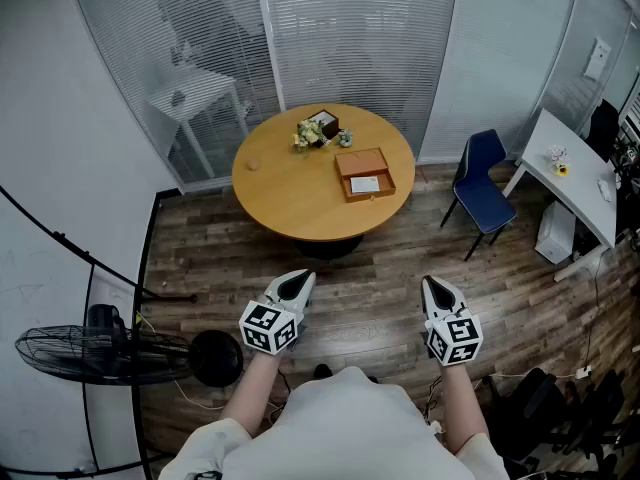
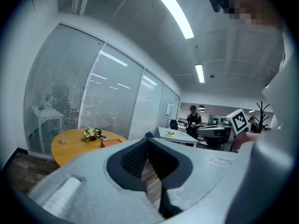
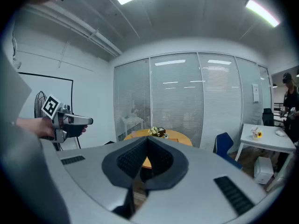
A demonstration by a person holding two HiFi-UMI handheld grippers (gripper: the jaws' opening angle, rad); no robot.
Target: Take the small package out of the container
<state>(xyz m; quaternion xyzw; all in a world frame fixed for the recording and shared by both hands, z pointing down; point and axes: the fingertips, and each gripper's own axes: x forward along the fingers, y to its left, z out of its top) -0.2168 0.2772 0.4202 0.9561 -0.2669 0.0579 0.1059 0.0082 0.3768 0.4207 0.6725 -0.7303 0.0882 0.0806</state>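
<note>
here, both grippers idle short of the bench

the left gripper (image 1: 298,281) and right gripper (image 1: 433,286) hang level before the person, jaws pressed together on nothing, probably because the round bench (image 1: 290,193) is well apart. the small package (image 1: 365,183) lies inside the orange container (image 1: 358,161) there.

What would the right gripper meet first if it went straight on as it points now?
The way looks free over the wood floor. The first thing in line is probably the near edge of the round table, seen just past the tips of the shut right gripper. Depth is unclear.
</note>
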